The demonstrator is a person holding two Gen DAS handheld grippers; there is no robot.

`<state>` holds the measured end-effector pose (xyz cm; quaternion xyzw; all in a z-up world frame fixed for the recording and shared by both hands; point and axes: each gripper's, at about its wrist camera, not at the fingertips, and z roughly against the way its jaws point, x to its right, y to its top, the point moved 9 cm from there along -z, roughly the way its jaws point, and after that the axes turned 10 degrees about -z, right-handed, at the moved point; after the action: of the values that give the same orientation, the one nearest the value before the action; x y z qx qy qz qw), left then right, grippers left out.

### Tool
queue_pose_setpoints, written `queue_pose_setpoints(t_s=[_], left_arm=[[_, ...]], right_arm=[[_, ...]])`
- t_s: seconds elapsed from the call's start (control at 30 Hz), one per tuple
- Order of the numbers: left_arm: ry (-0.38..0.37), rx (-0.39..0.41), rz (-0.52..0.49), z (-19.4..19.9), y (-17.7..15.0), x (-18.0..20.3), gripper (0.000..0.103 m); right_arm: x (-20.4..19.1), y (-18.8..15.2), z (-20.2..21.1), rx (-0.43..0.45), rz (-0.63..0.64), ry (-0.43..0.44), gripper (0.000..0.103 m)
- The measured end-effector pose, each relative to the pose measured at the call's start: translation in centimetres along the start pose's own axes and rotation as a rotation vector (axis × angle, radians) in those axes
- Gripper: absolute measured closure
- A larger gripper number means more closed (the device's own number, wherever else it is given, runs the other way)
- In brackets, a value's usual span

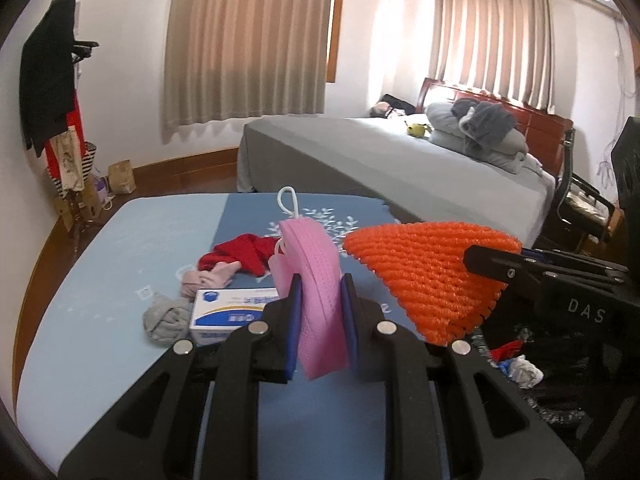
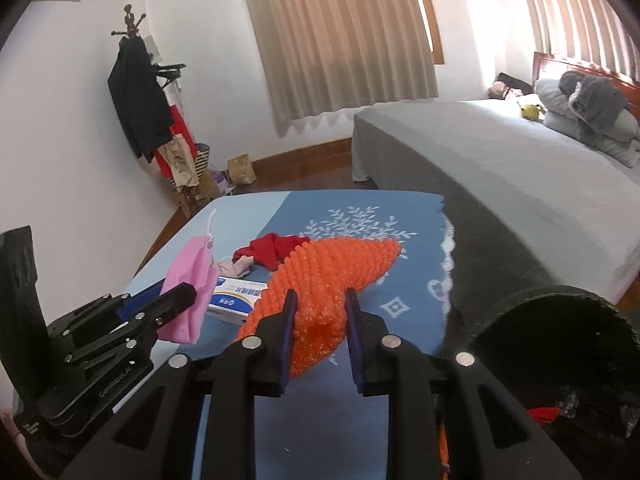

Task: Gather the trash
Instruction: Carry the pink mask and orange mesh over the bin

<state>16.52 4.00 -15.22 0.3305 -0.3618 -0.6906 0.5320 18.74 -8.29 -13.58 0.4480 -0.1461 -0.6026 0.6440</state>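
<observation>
The left gripper point(image 1: 320, 312) is clenched on a pink face mask point(image 1: 318, 292), the blue pads pressing its folded body from both sides; the mask stands on edge between them, its white ear loop point(image 1: 287, 199) sticking up at the far end. The right gripper point(image 2: 320, 320) is clenched on an orange foam net point(image 2: 320, 284), bunched between its pads at the near end and fanning out far and to the right. Both pieces are lifted clear of the table point(image 1: 100, 280), side by side, the mask to the left of the net.

On the blue cloth point(image 2: 400, 280) beneath them lies a white and blue box point(image 1: 228, 312), just left of the left gripper's fingers. Beside the box sits a grey crumpled wad point(image 1: 164, 318), and farther off a pink rag point(image 1: 208, 278) touches a red cloth point(image 1: 244, 254). To the right of the table, near the right gripper, the dark open mouth of a black trash bag point(image 2: 560, 344) gapes, with scraps visible inside. Beyond the table stand a grey bed point(image 1: 360, 152), beige curtains point(image 1: 248, 40) and, on the far left, a coat rack point(image 1: 52, 80).
</observation>
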Motion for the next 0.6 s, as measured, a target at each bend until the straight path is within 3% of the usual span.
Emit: queue_pose_setpoints(t_s=[0.6], left_arm=[[-0.178, 0.052, -0.103, -0.4, 3.0, 11.1, 0.085]], right_arm=[[9.3, 0.4, 7.5, 0.099, -0.105, -0.158, 0.080]])
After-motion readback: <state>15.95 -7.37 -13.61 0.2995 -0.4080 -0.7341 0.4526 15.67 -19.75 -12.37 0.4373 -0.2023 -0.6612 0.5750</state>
